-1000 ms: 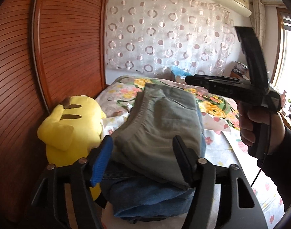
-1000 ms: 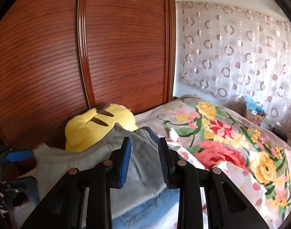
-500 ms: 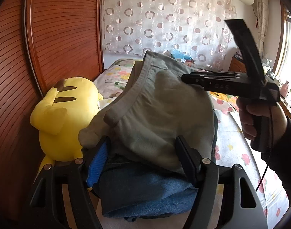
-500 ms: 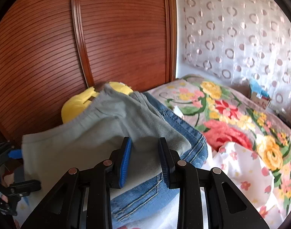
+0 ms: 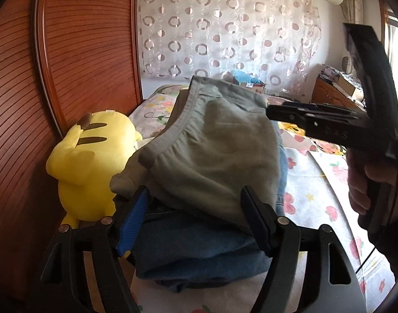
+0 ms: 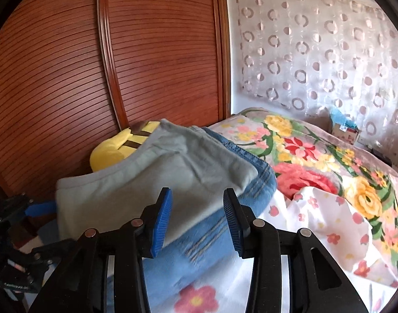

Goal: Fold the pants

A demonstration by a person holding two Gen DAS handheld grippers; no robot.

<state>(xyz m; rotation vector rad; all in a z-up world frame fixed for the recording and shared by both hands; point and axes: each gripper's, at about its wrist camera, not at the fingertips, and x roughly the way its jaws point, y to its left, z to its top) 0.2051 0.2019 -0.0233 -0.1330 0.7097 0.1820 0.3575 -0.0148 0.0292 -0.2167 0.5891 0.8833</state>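
Pants — a grey folded pair (image 5: 214,156) — lie on top of folded blue jeans (image 5: 196,250) near the edge of the bed (image 6: 316,208), just beside a yellow plush toy (image 5: 91,161) that sits against the wooden wardrobe door (image 6: 107,65); the grey pair sits askew on the jeans, one corner drooping over the left side of the stack, so a nudge could slide it off or undo the fold; the left tool (image 5: 196,221) stands wide with its jaws opening, straddling the stack's near end, and I judge the pads clear of the cloth, though the right-hand one is very close; if it closes now it may pinch both garments at once and drag the jeans along; the right tool (image 6: 197,219) is at a middling gap, jaws opening, nothing pressed between them — the cloth lies beyond the tips; pulling away carelessly could snag the grey hem and flip it; the stack, so near the bed's edge, might tip toward the toy.
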